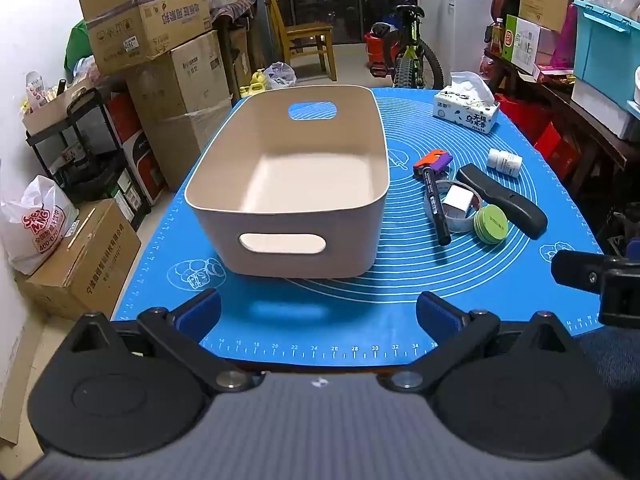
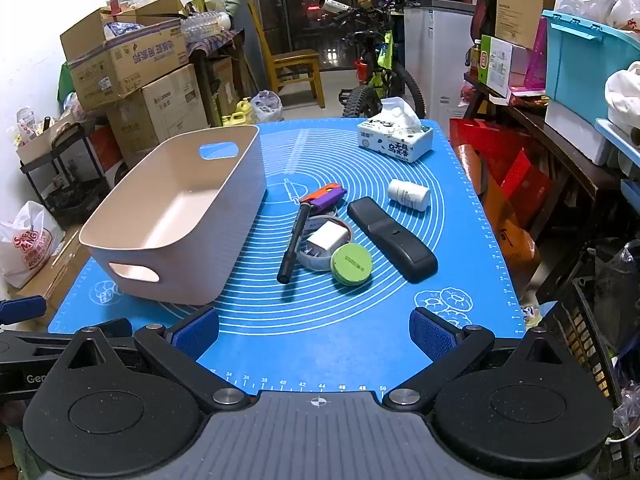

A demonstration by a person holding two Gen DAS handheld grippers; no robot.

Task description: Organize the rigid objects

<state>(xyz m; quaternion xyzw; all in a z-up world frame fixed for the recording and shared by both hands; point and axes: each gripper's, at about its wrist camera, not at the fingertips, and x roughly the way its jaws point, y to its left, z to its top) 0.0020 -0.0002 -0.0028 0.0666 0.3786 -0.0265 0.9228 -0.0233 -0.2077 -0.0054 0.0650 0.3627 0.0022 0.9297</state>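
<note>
An empty beige bin (image 1: 280,208) (image 2: 176,240) stands on the left of the blue mat (image 1: 360,320) (image 2: 320,320). To its right lie a black marker (image 2: 294,242) (image 1: 435,208), an orange-purple tool (image 2: 326,197) (image 1: 434,161), a white charger (image 2: 326,238) (image 1: 458,202) on a tape ring, a green round tin (image 2: 351,264) (image 1: 491,224), a black remote (image 2: 390,238) (image 1: 502,200) and a white bottle (image 2: 409,194) (image 1: 505,162). My left gripper (image 1: 318,314) is open and empty at the near edge before the bin. My right gripper (image 2: 314,336) is open and empty before the objects.
A tissue pack (image 2: 396,140) (image 1: 466,110) sits at the mat's far right. Cardboard boxes (image 1: 160,60) stack left of the table. A chair (image 1: 308,36) and a bicycle (image 1: 408,56) stand behind. Shelves with a blue crate (image 2: 588,60) line the right.
</note>
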